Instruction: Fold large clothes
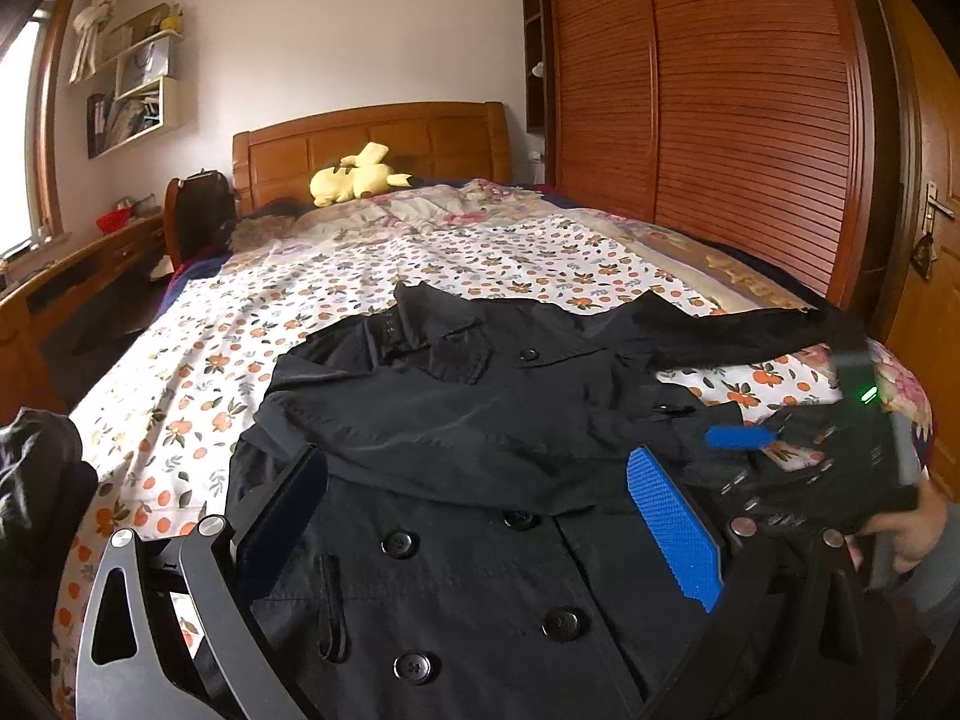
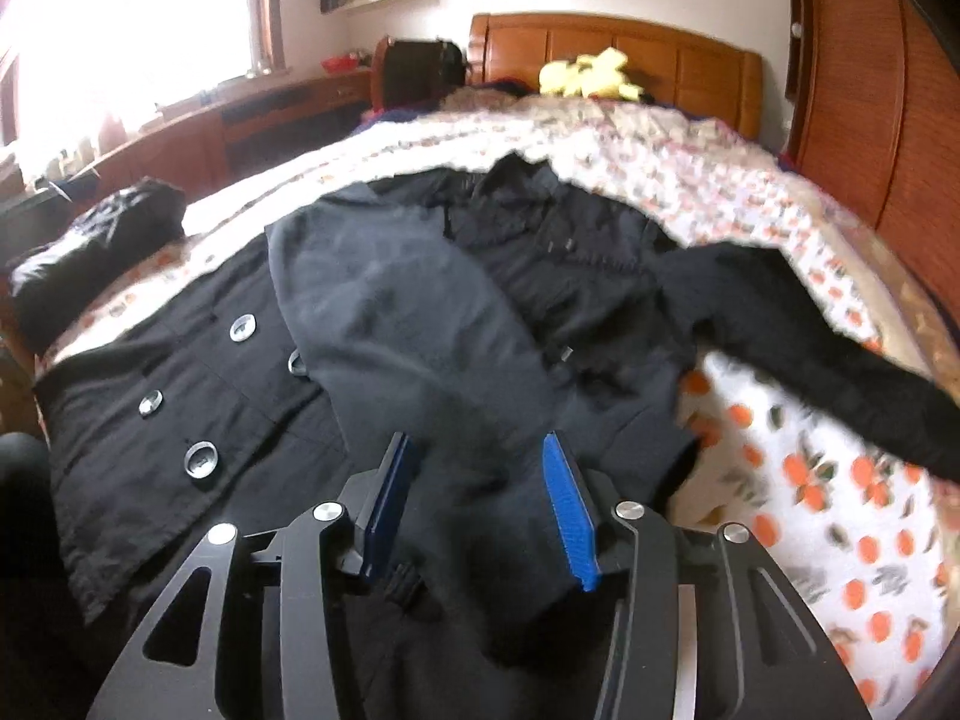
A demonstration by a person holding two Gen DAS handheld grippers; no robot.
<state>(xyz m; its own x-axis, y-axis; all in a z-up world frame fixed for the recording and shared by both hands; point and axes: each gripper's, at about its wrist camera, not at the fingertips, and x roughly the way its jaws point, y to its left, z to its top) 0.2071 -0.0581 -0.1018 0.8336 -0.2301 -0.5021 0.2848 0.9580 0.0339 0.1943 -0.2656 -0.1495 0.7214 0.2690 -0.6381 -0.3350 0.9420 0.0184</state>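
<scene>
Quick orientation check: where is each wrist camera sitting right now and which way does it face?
Left wrist: on the left gripper, facing up the bed over the black coat; the right gripper and a hand show at right.
Right wrist: on the right gripper, facing the headboard; its fingers straddle the coat's folded sleeve.
Shared: coat, bed, yellow plush.

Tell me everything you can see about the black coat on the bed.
The coat is black, of thin woven cloth that looks slightly creased. It has two rows of large dark round buttons, a collar and buttoned flaps near the top. It lies face up on the flowered bedspread. One sleeve is folded across the chest; the other sleeve stretches out sideways over the bedspread. The right tool stands over the folded sleeve, with cloth between its blue pads.
</scene>
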